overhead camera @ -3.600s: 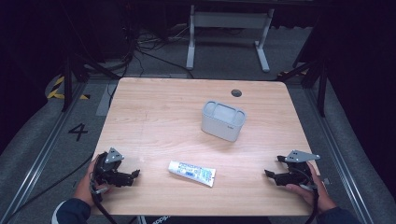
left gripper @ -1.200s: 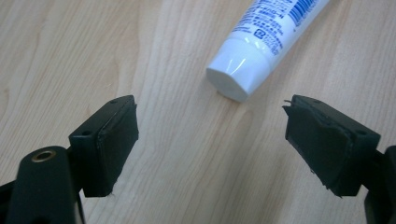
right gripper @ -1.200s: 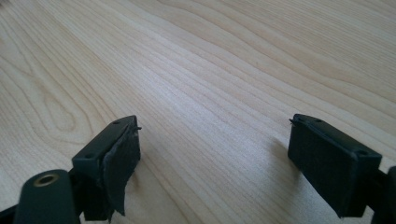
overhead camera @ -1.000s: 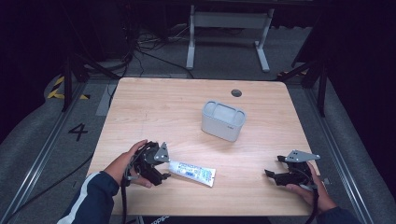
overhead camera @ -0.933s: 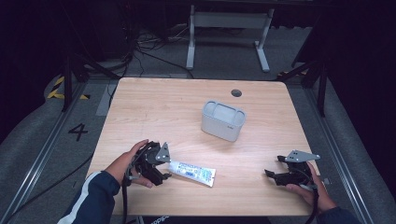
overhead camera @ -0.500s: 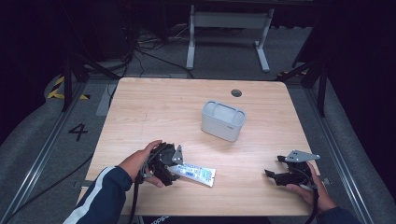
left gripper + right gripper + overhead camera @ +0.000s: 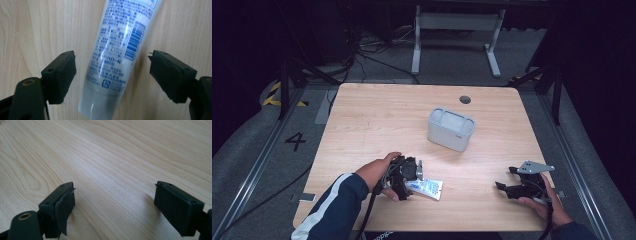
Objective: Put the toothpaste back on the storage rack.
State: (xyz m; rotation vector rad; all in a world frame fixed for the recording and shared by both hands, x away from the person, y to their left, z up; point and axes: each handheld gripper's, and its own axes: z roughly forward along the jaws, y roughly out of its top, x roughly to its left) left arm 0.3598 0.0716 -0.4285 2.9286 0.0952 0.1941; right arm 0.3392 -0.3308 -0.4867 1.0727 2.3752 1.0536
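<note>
A white toothpaste tube (image 7: 428, 188) with blue print lies flat on the wooden table (image 7: 377, 120) near its front edge. My left gripper (image 7: 416, 176) hangs over the tube's left end, pointing down at it. In the left gripper view the tube (image 7: 117, 47) runs up between the two black pads (image 7: 62, 75), its capped end nearest the camera. The left gripper (image 7: 112, 75) is open; its jaws have just been closing a little, with gaps left on both sides of the tube. My right gripper (image 7: 506, 178) rests at the front right, open over bare wood (image 7: 115, 202).
A grey rounded container (image 7: 451, 129) stands open-topped in the middle of the table, behind the tube. A dark cable hole (image 7: 465, 99) sits near the far edge. Beyond the table are a metal stand and cables on the floor.
My left hand has travelled right from the table's front left corner to the tube and now covers its left end. The right gripper has stayed put.
</note>
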